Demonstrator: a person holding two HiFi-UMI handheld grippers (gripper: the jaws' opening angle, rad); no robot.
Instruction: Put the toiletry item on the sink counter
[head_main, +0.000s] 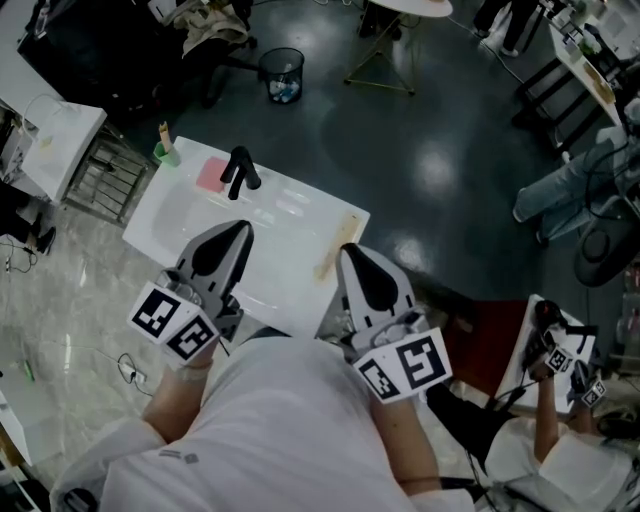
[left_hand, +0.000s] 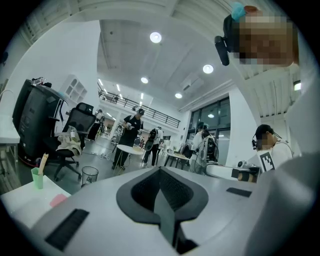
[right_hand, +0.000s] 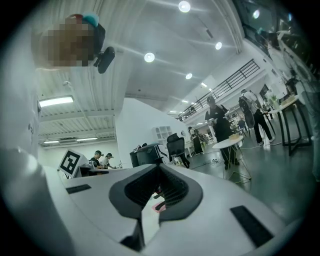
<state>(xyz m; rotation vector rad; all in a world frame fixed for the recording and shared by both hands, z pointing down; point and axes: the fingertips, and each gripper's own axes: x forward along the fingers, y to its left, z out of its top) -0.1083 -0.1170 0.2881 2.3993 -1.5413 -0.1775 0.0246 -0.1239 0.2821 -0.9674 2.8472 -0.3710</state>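
The white sink counter (head_main: 300, 235) with its black faucet (head_main: 238, 172) lies just ahead of me. At its far left corner stand a green cup with a toothbrush (head_main: 165, 152) and a pink bar (head_main: 212, 175). The left gripper view shows the cup (left_hand: 37, 177) and the pink bar (left_hand: 58, 199) low on the left. My left gripper (head_main: 243, 228) hangs over the counter's near left part, shut and empty. My right gripper (head_main: 347, 250) is over the near right edge; its tips meet and hold nothing. Both are held close to my chest.
A mesh waste bin (head_main: 283, 73) stands on the dark floor beyond the sink. A wire rack (head_main: 100, 175) is at the left, with a desk chair (left_hand: 75, 127) behind it. Another person with marker cubes sits at the lower right (head_main: 560, 360). People stand round a table (left_hand: 131, 147) far off.
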